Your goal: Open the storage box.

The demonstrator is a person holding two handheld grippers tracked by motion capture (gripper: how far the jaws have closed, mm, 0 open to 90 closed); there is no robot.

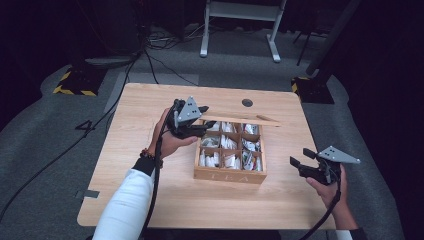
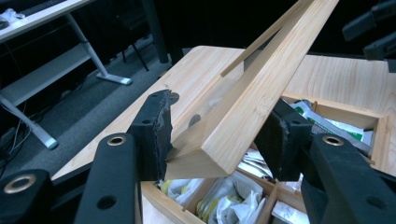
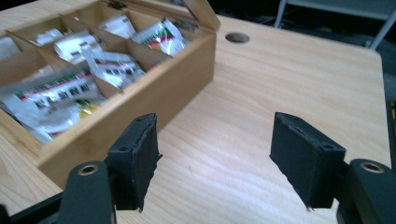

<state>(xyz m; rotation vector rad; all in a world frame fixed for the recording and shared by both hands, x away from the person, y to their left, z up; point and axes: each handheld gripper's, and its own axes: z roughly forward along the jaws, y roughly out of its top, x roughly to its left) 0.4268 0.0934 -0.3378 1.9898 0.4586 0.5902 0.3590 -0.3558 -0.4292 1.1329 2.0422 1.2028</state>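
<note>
A wooden tea box (image 1: 230, 175) with several compartments of white tea sachets (image 1: 227, 145) stands at the table's middle. Its hinged lid (image 1: 240, 119) is raised above the back edge. My left gripper (image 1: 202, 127) is at the lid's left corner. In the left gripper view the lid's wooden frame (image 2: 243, 112) runs between the jaws, and my left gripper (image 2: 219, 135) is shut on its corner, both pads against the wood. My right gripper (image 1: 300, 159) hovers open to the right of the box. In the right gripper view the right gripper (image 3: 219, 158) has bare table between its fingers, the box (image 3: 154, 93) at left.
The light wooden table (image 1: 150, 190) has a round cable hole (image 1: 247, 102) behind the box. A white desk frame (image 1: 240, 20) and cables lie on the grey floor beyond. Bare tabletop spreads left, right and in front of the box.
</note>
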